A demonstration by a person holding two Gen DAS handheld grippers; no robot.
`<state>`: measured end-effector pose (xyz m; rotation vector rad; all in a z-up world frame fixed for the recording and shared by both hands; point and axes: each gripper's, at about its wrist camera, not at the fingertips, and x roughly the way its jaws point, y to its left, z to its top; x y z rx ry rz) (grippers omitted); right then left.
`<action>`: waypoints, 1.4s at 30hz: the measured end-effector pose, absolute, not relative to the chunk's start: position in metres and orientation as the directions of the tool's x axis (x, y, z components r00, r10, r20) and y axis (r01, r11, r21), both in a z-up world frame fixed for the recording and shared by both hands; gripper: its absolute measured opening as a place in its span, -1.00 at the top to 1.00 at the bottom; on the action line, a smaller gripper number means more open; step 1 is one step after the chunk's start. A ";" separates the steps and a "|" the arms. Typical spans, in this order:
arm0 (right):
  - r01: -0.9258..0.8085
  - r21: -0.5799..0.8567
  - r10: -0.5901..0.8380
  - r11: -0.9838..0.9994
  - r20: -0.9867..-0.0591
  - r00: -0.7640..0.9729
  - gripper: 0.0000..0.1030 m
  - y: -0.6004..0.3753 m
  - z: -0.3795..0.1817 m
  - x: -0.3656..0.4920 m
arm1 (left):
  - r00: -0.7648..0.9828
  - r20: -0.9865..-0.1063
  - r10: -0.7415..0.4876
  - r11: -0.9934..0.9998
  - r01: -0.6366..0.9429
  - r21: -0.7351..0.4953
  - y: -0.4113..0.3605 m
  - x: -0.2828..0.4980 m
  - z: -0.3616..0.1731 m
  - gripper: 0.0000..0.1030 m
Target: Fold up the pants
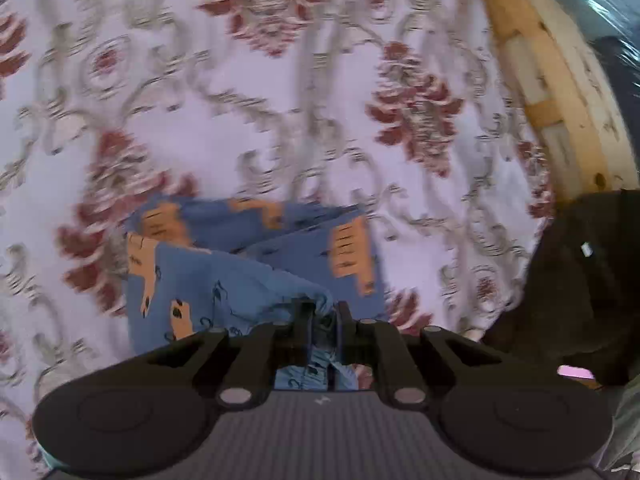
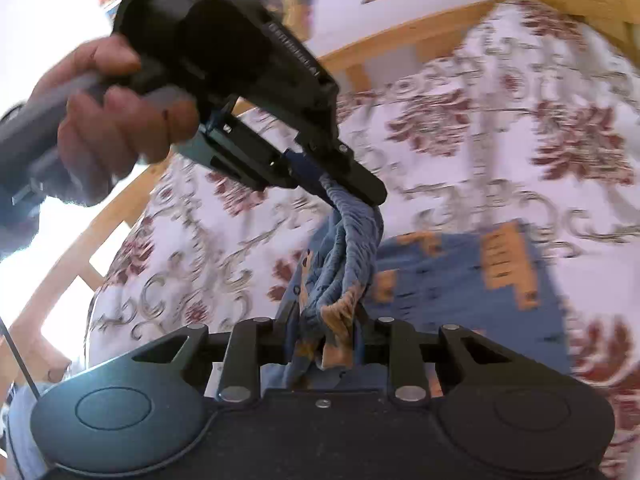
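Pants (image 1: 256, 264) of blue cloth with orange patches lie partly folded on a bed covered by a white bedspread (image 1: 280, 120) patterned with red flowers. The left tongs (image 1: 320, 310) are pinched narrow on a bunched blue edge at the near side of the pile. The right tongs (image 2: 324, 332) clamp a twisted rope of the same cloth, which rises to the left tongs, seen from the right wrist camera, gripping its far end. A hand (image 2: 108, 120) holds that tool's handle. A wooden bed frame (image 1: 536, 80) borders the bedspread.
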<state>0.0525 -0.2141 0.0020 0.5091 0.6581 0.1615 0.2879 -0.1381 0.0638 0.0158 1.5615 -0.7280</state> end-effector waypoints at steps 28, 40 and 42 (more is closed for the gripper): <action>0.212 0.100 -0.109 0.972 -0.606 0.788 -0.58 -0.260 -0.021 0.028 | 0.151 -0.722 -0.676 0.665 0.548 -0.508 -0.094 0.222 0.038 -0.99; 0.084 -0.067 -0.104 0.994 -0.780 0.617 0.15 -0.236 -0.060 0.048 | 0.309 -0.912 -0.270 0.921 0.358 -0.152 -0.036 0.174 -0.054 -1.00; 0.116 -0.078 -0.133 0.990 -0.783 0.608 -0.19 -0.238 -0.059 0.042 | 0.286 -0.919 -0.271 0.923 0.347 -0.165 -0.031 0.177 -0.051 -1.00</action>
